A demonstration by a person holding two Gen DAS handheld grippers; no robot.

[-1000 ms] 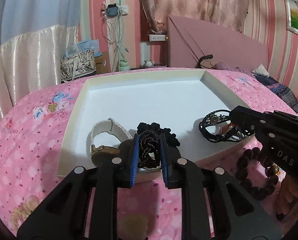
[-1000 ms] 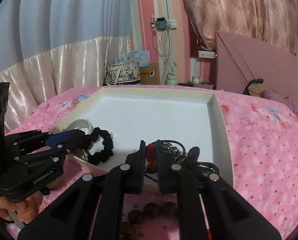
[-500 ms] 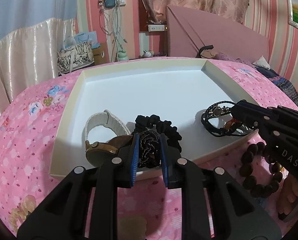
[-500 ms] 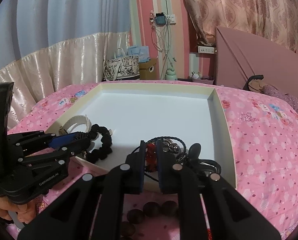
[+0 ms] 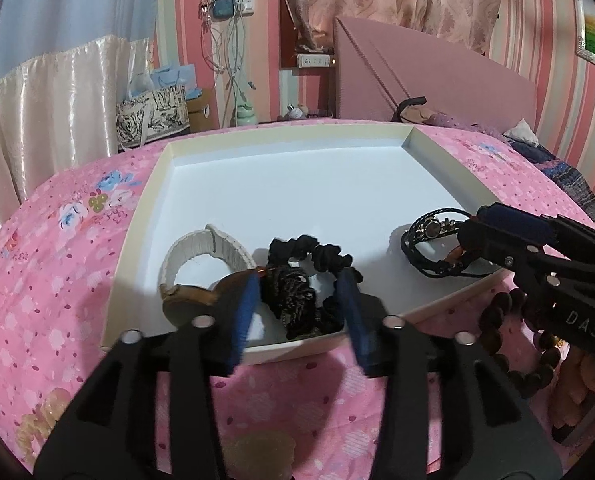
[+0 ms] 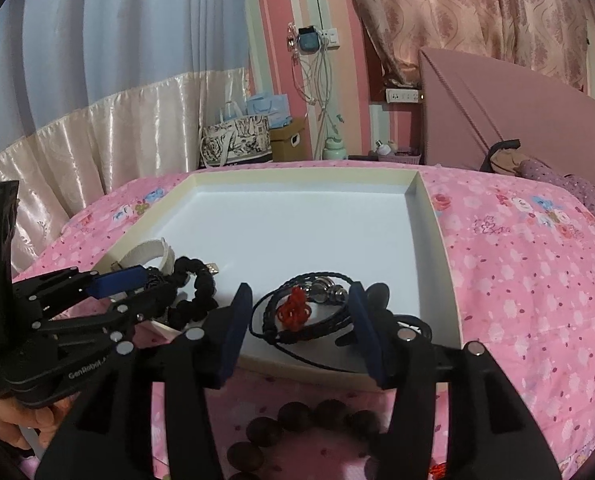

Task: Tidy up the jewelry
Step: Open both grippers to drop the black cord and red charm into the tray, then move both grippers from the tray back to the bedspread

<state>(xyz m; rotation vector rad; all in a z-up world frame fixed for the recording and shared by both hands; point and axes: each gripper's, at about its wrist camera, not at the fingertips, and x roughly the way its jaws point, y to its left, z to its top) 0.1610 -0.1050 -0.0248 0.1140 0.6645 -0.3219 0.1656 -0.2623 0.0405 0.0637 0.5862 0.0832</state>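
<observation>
Here both tools, left [image 5: 299,304] and right [image 6: 301,324], gape at the tray's [image 5: 149,208] near edge.

White watch [image 5: 207,246], black scrunchie [image 5: 309,280] and braided bracelet [image 6: 309,312] lie in tray [image 5: 289,142]; bead bracelet [image 6: 297,424] outside.

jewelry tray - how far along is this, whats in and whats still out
Done: the white-strap watch, black scrunchie and black braided bracelet with red knot lie inside the white tray. In hand: nothing; the left gripper and right gripper are both open around the scrunchie and the bracelet. Left: the brown bead bracelet lies on the pink bedspread outside the tray's near edge.
</observation>
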